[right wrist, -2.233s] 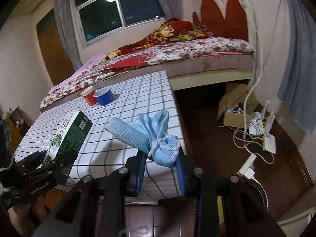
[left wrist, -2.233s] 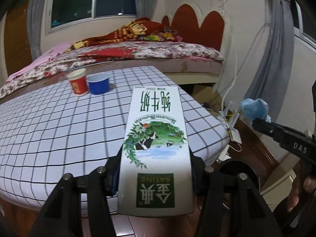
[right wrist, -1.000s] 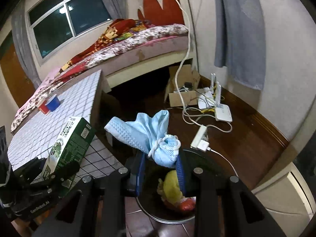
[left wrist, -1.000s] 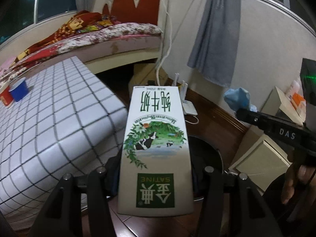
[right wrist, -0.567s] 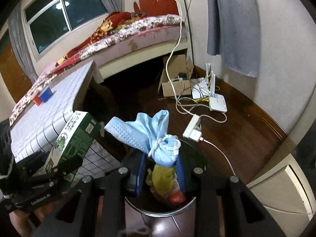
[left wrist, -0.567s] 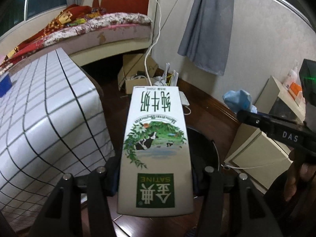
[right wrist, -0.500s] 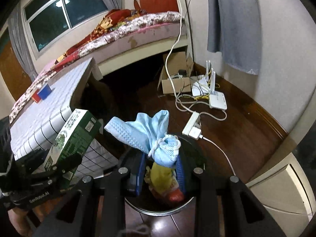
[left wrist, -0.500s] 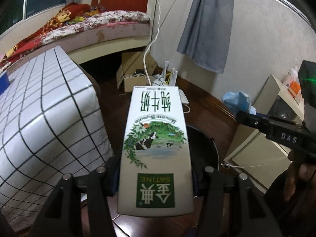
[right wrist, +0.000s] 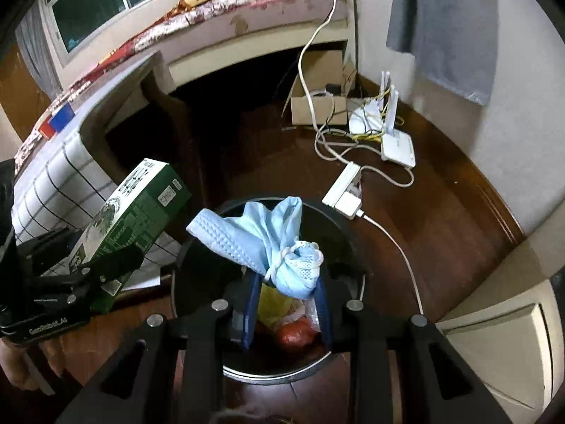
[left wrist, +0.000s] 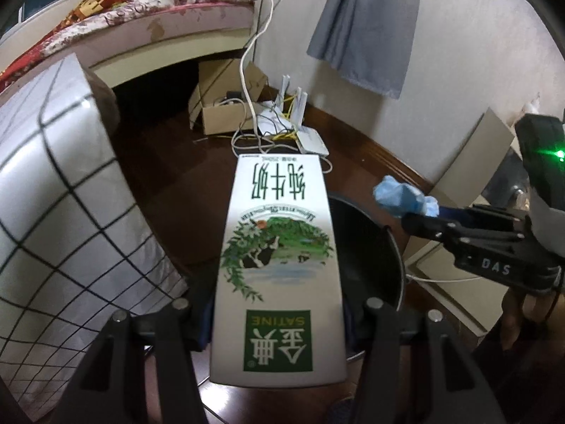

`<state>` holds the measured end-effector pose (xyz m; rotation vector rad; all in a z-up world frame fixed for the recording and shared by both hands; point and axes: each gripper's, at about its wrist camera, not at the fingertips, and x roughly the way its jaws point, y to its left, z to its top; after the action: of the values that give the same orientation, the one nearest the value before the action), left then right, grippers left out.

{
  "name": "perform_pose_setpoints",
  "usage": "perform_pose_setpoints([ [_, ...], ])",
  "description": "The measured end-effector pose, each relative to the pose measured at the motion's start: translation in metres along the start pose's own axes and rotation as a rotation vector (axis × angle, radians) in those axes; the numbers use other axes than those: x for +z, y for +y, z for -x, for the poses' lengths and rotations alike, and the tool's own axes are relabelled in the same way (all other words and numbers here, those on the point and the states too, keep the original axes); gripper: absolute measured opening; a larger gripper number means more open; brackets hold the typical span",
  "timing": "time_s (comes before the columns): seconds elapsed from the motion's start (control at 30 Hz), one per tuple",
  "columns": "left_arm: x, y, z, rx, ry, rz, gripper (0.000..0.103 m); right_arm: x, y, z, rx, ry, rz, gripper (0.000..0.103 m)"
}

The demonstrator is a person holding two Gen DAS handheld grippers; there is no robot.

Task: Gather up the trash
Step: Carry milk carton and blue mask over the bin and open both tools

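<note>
Holding the carton (left wrist: 279, 268) by its lower end, the left tool (left wrist: 279, 321) is gripping it from both sides, jaws partly closed on its two narrow walls, so that the long body is pointing forward and down toward the bin (left wrist: 367, 243). This is probably so that the carton can slide straight in when the jaws are let go. In the right wrist view the carton (right wrist: 130, 226) is hanging just beside the left edge of the bin (right wrist: 339, 226), not yet above the opening, I think.

The right tool (right wrist: 286, 282) is pinching the mask (right wrist: 272, 236) at its knotted end, jaws nearly closed on the soft cloth, and the free part is standing up and forward. It is hanging directly above the bin mouth, so it seems ready for dropping.

The carton is a tall white box with green sides, a green label, a picture of leaves and a cow, and printed characters that are appearing upside down to the camera. Its walls are looking flat, not crushed. The mask is pale blue, crumpled, tied with its white loop.

Inside the bin some yellow and red trash is already lying. The checked surface (left wrist: 53, 190) is standing to the left of the bin, and a cardboard box (right wrist: 317, 106) and cables (right wrist: 353, 155) are lying on the dark floor beyond.
</note>
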<state>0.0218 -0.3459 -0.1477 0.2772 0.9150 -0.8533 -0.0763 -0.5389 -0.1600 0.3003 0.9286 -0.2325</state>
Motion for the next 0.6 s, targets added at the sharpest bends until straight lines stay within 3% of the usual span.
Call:
perform_pose_setpoints([
  [0.23,-0.001,-0.003,-0.020,-0.045,0.028,-0.005,0.056,0.000,-0.010,-0.036,0.025,0.073,0.002,0.032],
  [0.3,-0.002,-0.001,-0.026,-0.094,0.031,0.008,0.061,-0.002,-0.016,-0.046,0.044,0.103,-0.016,0.038],
  [0.33,-0.004,0.001,-0.029,-0.083,0.041,0.006,0.079,-0.003,-0.020,-0.052,0.037,0.121,-0.029,0.054],
  [0.37,-0.006,0.004,-0.033,-0.024,0.048,0.009,0.094,-0.004,-0.024,-0.056,0.010,0.133,-0.046,0.083],
  [0.4,-0.008,0.009,-0.034,0.014,0.048,0.023,0.098,-0.006,-0.030,-0.059,-0.025,0.139,-0.068,0.095],
  [0.43,-0.012,0.017,-0.033,0.033,0.051,0.051,0.100,-0.008,-0.038,-0.061,-0.056,0.154,-0.091,0.102],
  [0.5,-0.020,0.038,-0.032,0.072,0.081,0.140,0.100,-0.009,-0.048,-0.059,-0.081,0.161,-0.129,0.102],
  [0.6,-0.031,0.053,-0.025,0.107,0.073,0.194,0.100,-0.009,-0.053,-0.053,-0.102,0.140,-0.147,0.102],
])
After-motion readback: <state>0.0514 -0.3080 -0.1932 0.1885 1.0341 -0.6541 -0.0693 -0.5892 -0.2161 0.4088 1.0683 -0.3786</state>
